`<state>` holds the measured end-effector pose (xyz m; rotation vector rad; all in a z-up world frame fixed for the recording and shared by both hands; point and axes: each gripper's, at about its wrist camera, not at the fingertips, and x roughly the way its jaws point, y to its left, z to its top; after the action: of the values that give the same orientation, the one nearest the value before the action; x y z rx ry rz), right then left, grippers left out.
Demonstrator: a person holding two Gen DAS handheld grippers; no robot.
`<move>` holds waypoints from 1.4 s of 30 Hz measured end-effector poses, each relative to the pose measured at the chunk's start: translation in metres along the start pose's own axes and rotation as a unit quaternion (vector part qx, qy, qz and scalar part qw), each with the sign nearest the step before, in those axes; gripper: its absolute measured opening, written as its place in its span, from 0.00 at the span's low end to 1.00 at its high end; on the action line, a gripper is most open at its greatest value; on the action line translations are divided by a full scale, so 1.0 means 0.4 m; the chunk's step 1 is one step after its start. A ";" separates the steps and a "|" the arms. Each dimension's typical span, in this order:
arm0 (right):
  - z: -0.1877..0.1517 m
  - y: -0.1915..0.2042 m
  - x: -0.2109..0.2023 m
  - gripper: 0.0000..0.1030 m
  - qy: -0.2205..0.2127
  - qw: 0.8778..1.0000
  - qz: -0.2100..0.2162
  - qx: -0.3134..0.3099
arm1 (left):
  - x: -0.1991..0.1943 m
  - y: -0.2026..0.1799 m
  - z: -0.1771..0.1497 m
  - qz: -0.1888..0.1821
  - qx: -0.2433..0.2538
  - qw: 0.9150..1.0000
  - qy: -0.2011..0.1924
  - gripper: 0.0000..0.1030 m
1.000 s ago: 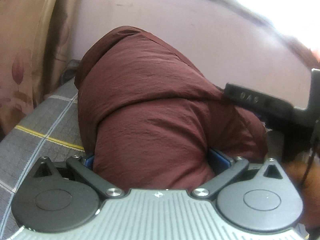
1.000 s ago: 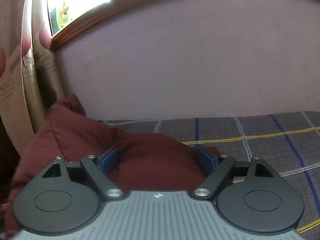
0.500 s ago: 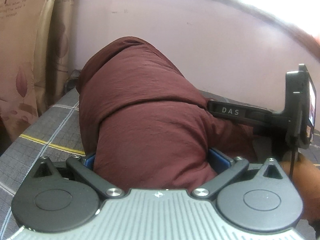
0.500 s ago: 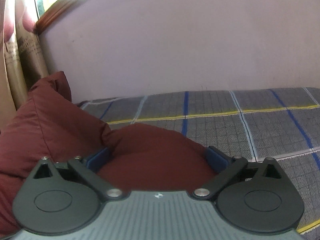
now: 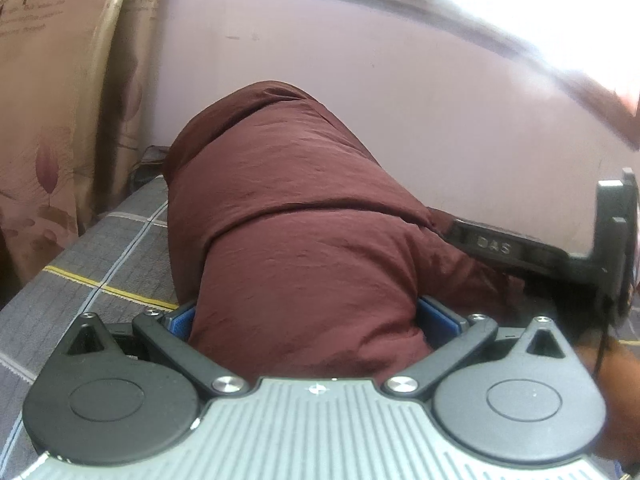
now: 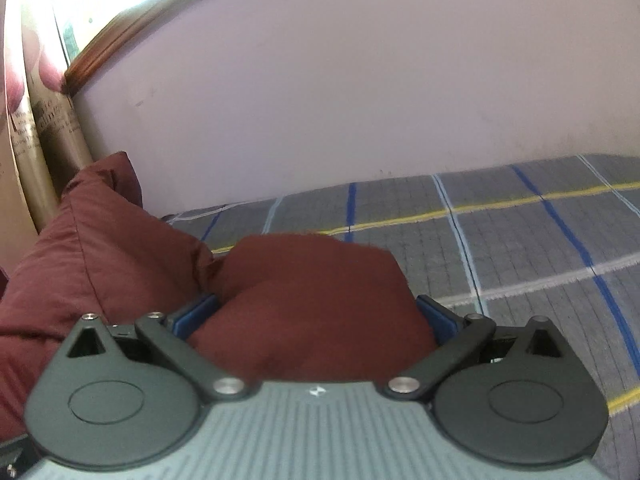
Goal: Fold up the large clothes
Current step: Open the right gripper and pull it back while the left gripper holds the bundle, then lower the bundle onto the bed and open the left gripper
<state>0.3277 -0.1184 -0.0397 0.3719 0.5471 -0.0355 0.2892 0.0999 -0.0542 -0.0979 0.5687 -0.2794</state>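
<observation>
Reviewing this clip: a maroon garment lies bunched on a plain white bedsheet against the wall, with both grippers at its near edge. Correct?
Not quite. The bedsheet is not plain white: the right wrist view shows grey fabric checked with blue, yellow and white lines. The rest stands: the maroon garment lies bunched against the wall, with the left gripper and the right gripper at its near edge.

Both grippers point slightly downward, the left gripper and the right gripper each with jaws spread wide around bunched maroon cloth, pads barely touching it.
</observation>
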 end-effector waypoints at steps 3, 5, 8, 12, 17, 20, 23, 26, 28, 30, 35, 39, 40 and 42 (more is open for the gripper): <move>-0.001 -0.021 -0.022 1.00 -0.004 1.000 0.010 0.017 | -0.012 0.002 0.004 0.003 -0.003 1.000 -0.002 1.00; -0.001 -0.032 -0.040 1.00 -0.013 0.999 0.015 0.030 | -0.022 0.001 0.009 0.008 -0.005 1.000 -0.002 1.00; 0.000 -0.037 -0.063 1.00 -0.026 0.999 0.025 0.034 | -0.032 0.001 0.014 0.013 -0.008 1.000 -0.001 1.00; 0.001 -0.035 -0.082 1.00 -0.029 0.999 0.026 0.026 | -0.044 -0.008 0.017 0.022 -0.010 1.000 -0.002 1.00; -0.023 -0.039 -0.119 1.00 -0.038 0.999 0.024 0.014 | -0.078 -0.044 0.015 0.050 0.027 0.998 -0.022 1.00; -0.039 -0.031 -0.129 1.00 -0.041 0.999 0.011 -0.018 | -0.095 -0.068 0.014 0.062 0.050 0.996 -0.031 1.00; -0.054 -0.028 -0.135 1.00 -0.041 0.998 -0.001 -0.039 | -0.097 -0.075 0.015 0.064 0.057 0.996 -0.029 1.00; -0.065 -0.026 -0.137 1.00 -0.037 0.998 -0.010 -0.050 | -0.103 -0.074 0.014 0.065 0.054 0.996 -0.029 1.00; -0.070 -0.023 -0.140 1.00 -0.038 0.997 -0.015 -0.062 | -0.110 -0.078 0.013 0.068 0.056 0.996 -0.032 1.00; -0.076 -0.024 -0.146 1.00 -0.043 0.996 -0.018 -0.071 | -0.117 -0.080 0.011 0.066 0.055 0.996 -0.034 1.00; -0.094 -0.042 -0.168 1.00 -0.045 0.996 -0.022 -0.073 | -0.142 -0.091 0.006 0.075 0.062 0.994 -0.055 1.00; -0.110 -0.055 -0.195 1.00 -0.045 0.996 -0.026 -0.078 | -0.163 -0.126 -0.001 0.113 0.090 0.987 -0.066 1.00; -0.114 -0.059 -0.201 1.00 -0.046 0.995 -0.027 -0.079 | -0.172 -0.133 -0.004 0.118 0.091 0.986 -0.073 1.00; -0.119 -0.063 -0.210 1.00 -0.044 0.995 -0.029 -0.080 | -0.191 -0.139 -0.007 0.123 0.086 0.985 -0.086 1.00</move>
<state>0.2289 -0.1303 -0.0425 0.1965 0.4703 -0.0630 0.2130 0.0686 -0.0075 0.1146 0.3790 -0.0773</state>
